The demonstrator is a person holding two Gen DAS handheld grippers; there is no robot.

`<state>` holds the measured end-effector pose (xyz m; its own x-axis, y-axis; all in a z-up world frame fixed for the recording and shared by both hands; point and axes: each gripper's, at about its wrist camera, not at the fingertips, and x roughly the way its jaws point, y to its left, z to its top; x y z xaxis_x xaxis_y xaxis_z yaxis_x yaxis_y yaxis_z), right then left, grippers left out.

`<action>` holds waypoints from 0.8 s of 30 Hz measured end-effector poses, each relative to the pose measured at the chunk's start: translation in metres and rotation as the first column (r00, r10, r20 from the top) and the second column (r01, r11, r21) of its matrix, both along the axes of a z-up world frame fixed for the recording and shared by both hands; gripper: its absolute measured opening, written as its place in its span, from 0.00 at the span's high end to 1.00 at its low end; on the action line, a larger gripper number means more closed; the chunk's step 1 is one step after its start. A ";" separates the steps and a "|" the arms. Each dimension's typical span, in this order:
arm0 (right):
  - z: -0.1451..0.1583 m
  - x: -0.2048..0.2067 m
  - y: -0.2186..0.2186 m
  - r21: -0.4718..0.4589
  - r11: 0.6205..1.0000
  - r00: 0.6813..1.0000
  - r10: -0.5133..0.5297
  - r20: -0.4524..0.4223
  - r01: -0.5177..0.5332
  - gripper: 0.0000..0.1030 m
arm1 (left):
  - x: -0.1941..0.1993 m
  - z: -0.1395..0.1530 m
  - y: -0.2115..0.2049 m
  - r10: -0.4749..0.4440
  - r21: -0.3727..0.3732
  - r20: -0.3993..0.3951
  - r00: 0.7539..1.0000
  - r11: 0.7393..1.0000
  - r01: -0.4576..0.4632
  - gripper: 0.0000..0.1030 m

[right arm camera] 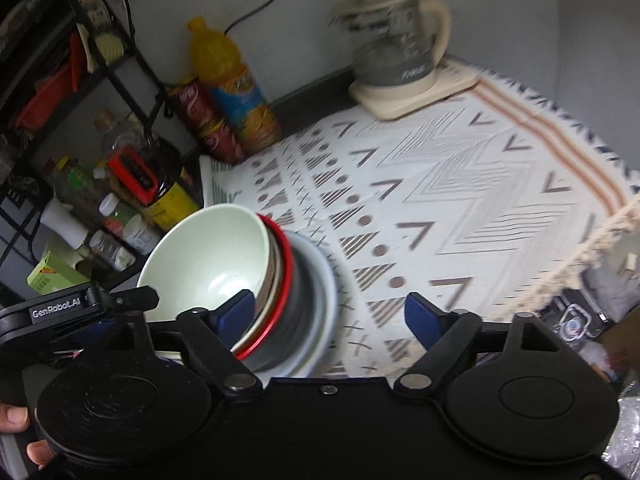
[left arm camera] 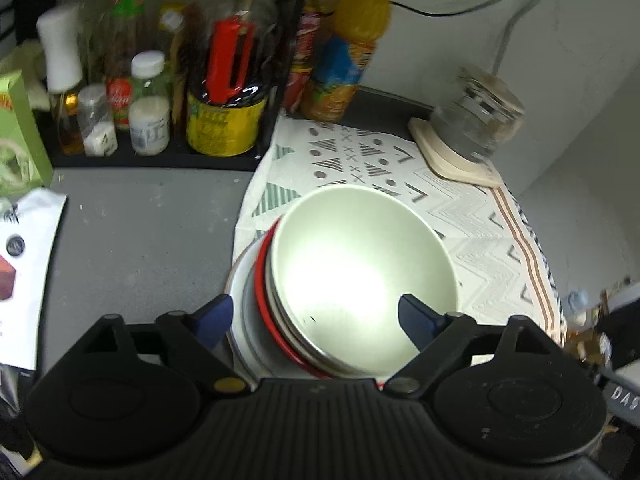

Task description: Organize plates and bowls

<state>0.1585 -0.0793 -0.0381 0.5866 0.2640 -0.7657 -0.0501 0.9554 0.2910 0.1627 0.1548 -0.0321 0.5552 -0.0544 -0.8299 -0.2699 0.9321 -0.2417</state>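
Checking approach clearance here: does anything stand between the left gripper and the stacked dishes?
Nothing visible does. The left gripper, jaws open, sits directly over the pale green bowl topping the stack, with no object between.

Dim indoor light; a strong white glare burns out the inside of the pale bowl (left arm camera: pixel 360 276). Motion blur smears the kettle (right arm camera: pixel 394 42) and bottles (left arm camera: pixel 132 80); fisheye bending curves the edges, with black corners

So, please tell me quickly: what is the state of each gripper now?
Left gripper: open, holding nothing, above the stack of bowls.
Right gripper: open, holding nothing, beside the stack.
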 end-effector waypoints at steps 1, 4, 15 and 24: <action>0.003 -0.007 -0.003 -0.010 1.000 1.000 -0.007 0.014 0.007 0.16 | -0.004 0.003 -0.003 -0.005 0.014 0.007 1.000 1.000 0.005 0.13; 0.012 -0.028 -0.009 -0.030 0.999 0.998 -0.023 0.050 0.025 0.12 | -0.018 0.010 -0.011 -0.021 0.018 0.023 1.000 1.000 0.021 0.13; 0.031 -0.103 -0.017 -0.068 0.995 0.991 -0.066 0.113 0.075 0.01 | -0.085 0.036 -0.034 -0.114 0.070 0.079 0.990 0.992 0.109 0.06; 0.037 -0.156 -0.016 -0.082 0.994 0.990 -0.055 0.129 0.066 0.01 | -0.136 0.054 -0.046 -0.173 0.112 0.119 0.978 0.981 0.160 0.00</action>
<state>0.0022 -0.0950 -0.0013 0.6932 0.1611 -0.7025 -0.0226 0.9791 0.2023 0.0269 0.1089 0.0219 0.6468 -0.0743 -0.7590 -0.0822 0.9827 -0.1662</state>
